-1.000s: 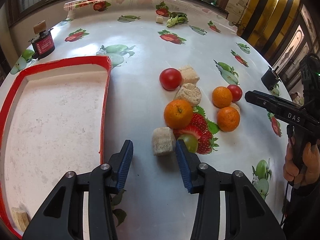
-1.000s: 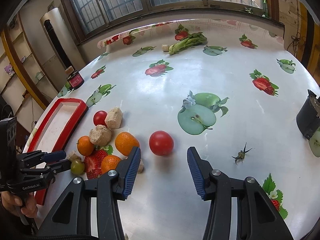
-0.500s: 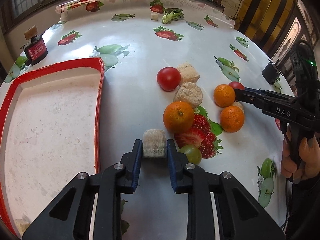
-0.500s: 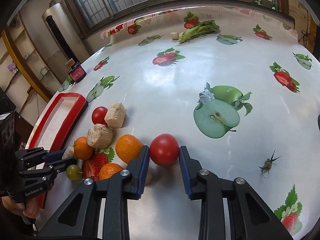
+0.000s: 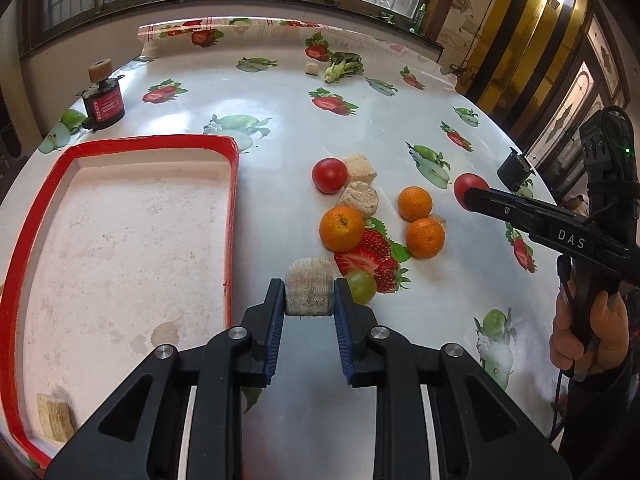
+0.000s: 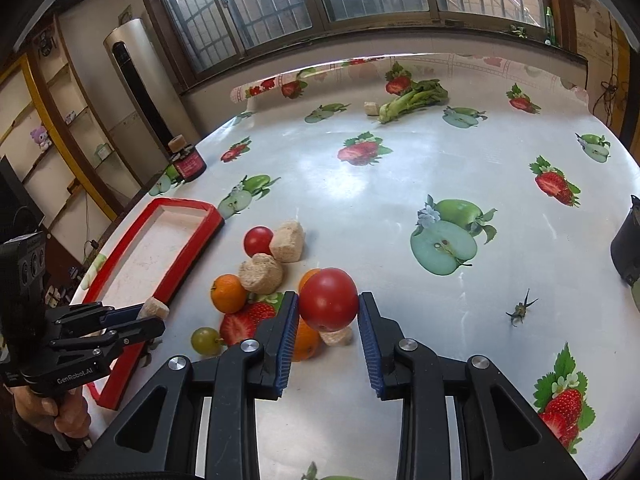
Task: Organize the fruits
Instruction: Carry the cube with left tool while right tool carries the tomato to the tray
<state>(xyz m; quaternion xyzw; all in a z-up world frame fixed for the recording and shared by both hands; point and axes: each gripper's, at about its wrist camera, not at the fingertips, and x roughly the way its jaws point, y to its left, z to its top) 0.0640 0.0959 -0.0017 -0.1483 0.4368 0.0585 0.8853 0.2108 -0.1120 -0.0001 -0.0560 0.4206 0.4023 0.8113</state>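
My left gripper [image 5: 310, 296] is shut on a beige spongy block [image 5: 309, 291], held just above the table right of the red-rimmed tray [image 5: 234, 184]. My right gripper [image 6: 328, 306] is shut on a red tomato [image 6: 329, 299], lifted off the cloth; the same tomato [image 5: 466, 188] shows at that gripper's tip in the left wrist view. On the table lie three oranges [image 5: 342, 228], a second tomato [image 5: 329, 175], two beige blocks [image 5: 359, 199], a green grape [image 5: 361, 286] and a small pale piece [image 6: 337, 336]. One beige piece [image 5: 54, 422] sits in the tray's near corner.
A dark red-labelled jar [image 5: 103, 102] stands beyond the tray. Leafy greens [image 6: 414, 98] and a small cube lie at the far edge. A black object [image 6: 628, 248] sits at the right edge, near a dried green stem [image 6: 522, 310]. Fruit pictures are printed on the tablecloth.
Both grippers went from open to shut: the left closed on the beige block, the right on the tomato. Both then rose a little with their loads.
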